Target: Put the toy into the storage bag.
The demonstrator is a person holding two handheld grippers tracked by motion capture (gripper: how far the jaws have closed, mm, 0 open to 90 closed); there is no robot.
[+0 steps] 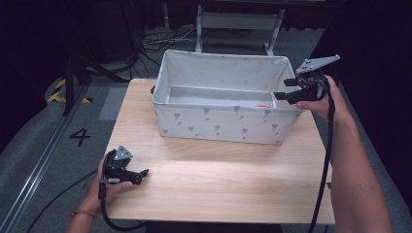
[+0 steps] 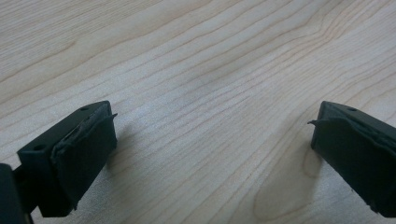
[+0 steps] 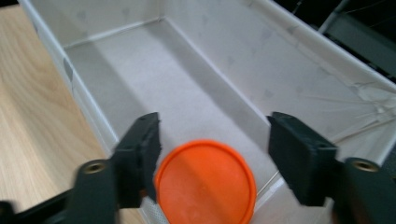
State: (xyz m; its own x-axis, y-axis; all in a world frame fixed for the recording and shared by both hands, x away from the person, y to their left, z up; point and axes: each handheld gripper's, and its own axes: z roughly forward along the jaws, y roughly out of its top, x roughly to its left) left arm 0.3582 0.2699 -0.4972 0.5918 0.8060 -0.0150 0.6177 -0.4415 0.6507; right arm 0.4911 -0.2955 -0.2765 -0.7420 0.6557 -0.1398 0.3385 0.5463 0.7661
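Near the front left corner of the tabletop, the left gripper lies low in the person's hand, its jaws spread wide with only bare wood between them. Farther back stands a white cloth bin. The right gripper hovers over the bin's right end, released, jaws apart and gripping nothing. An orange disc lies flat on the bin's floor at the right end, near the front wall, below that gripper and clear of its pads.
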